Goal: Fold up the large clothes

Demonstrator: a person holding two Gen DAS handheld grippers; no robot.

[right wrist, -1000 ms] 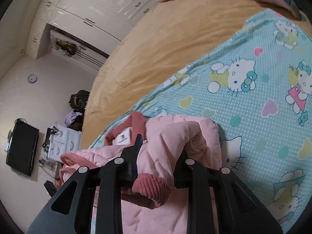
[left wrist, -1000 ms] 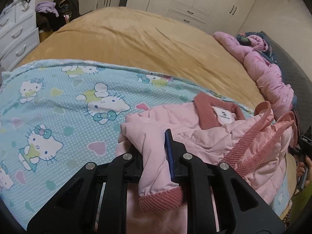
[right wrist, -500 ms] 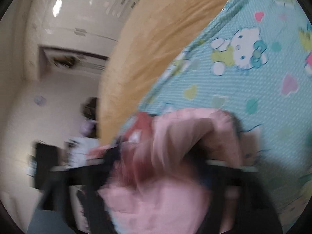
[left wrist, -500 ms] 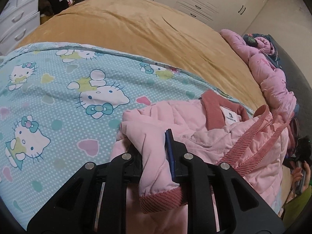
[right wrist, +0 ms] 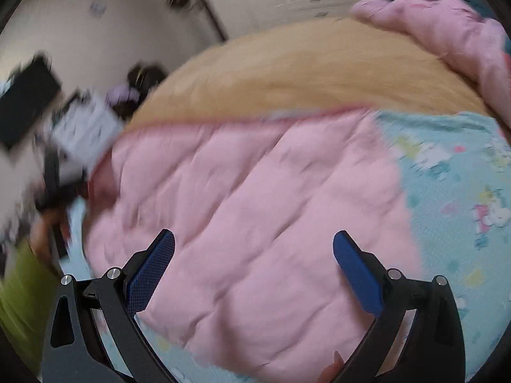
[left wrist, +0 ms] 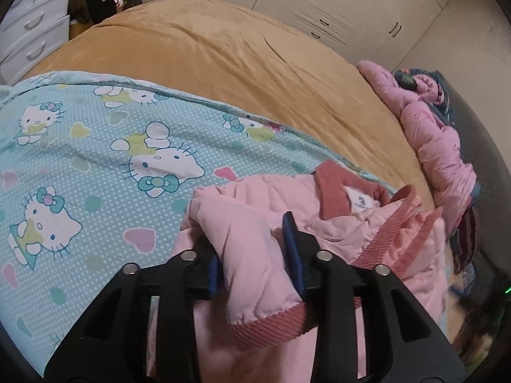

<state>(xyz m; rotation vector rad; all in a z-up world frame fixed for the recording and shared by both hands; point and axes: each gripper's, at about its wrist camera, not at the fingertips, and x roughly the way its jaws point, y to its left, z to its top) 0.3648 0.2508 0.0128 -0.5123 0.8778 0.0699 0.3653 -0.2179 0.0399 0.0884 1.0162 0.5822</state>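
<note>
A pink quilted jacket (left wrist: 322,223) with dark pink ribbed collar and cuffs lies on a blue Hello Kitty sheet (left wrist: 95,166). My left gripper (left wrist: 252,249) is shut on a sleeve of the jacket, its ribbed cuff (left wrist: 271,328) hanging below the fingers. In the right wrist view the jacket (right wrist: 255,223) spreads flat, blurred by motion. My right gripper (right wrist: 254,255) is open and empty just above the jacket's quilted surface.
A tan blanket (left wrist: 239,63) covers the bed beyond the sheet. Another pink padded garment (left wrist: 437,140) is heaped at the bed's far right. White drawers (left wrist: 28,32) stand at the left, wardrobes (left wrist: 335,3) behind.
My right gripper let go of the sleeve it held, opened wide and swung to face the jacket's flat body. My left gripper kept its hold on the other sleeve.
</note>
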